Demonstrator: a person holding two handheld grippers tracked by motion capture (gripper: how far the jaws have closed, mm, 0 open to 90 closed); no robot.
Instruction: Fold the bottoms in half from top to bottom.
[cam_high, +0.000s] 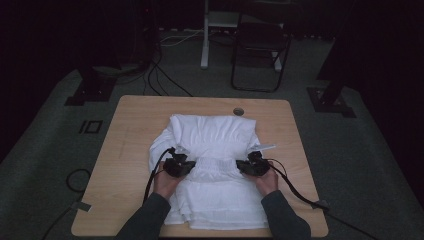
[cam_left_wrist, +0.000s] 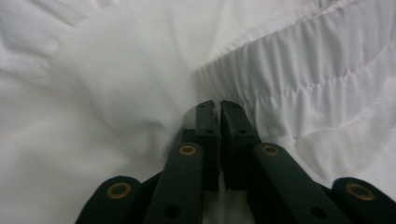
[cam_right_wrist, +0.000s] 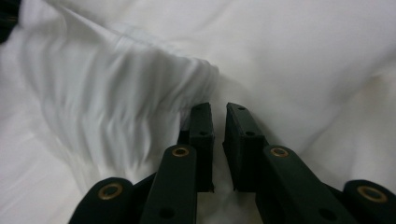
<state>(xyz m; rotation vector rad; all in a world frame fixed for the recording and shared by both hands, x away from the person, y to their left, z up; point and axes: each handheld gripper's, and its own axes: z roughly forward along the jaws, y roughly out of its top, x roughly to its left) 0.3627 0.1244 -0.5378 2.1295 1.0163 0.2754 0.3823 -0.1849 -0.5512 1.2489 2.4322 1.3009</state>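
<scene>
On the wooden bench (cam_high: 125, 165) a white garment (cam_high: 212, 135) lies near the middle and toward the person's edge, a gathered elastic waistband (cam_high: 215, 164) running across it between the two hands; it reads as a skirt or a pair of shorts, though I cannot tell which; starting at the left, the left gripper (cam_high: 179, 165) sits at the left end of that waistband, and in the left gripper view its jaws stand almost together with hardly a slit between them, the gripper (cam_left_wrist: 217, 106) nosing into the cloth just where the ruched band (cam_left_wrist: 299, 70) meets the smooth fabric; whether a thin layer is pinched there I cannot tell; moving right, the right gripper (cam_high: 250, 165) sits at the other end of the band, and in the right gripper view a narrow gap shows between its jaws, the gripper (cam_right_wrist: 218, 108) just beside the bunched end of the band (cam_right_wrist: 140, 93), with no cloth plainly between the pads; as for progress, the garment already looks folded over on itself, the upper part doubled in a rounded mass toward the far side and flatter layers stacked at the near edge (cam_high: 220, 215), so I judge a fold is under way or just laid, with smoothing and probably a further fold left; the waistband's long axis runs left to right across the bench, and the garment's length runs from near edge to far edge
</scene>
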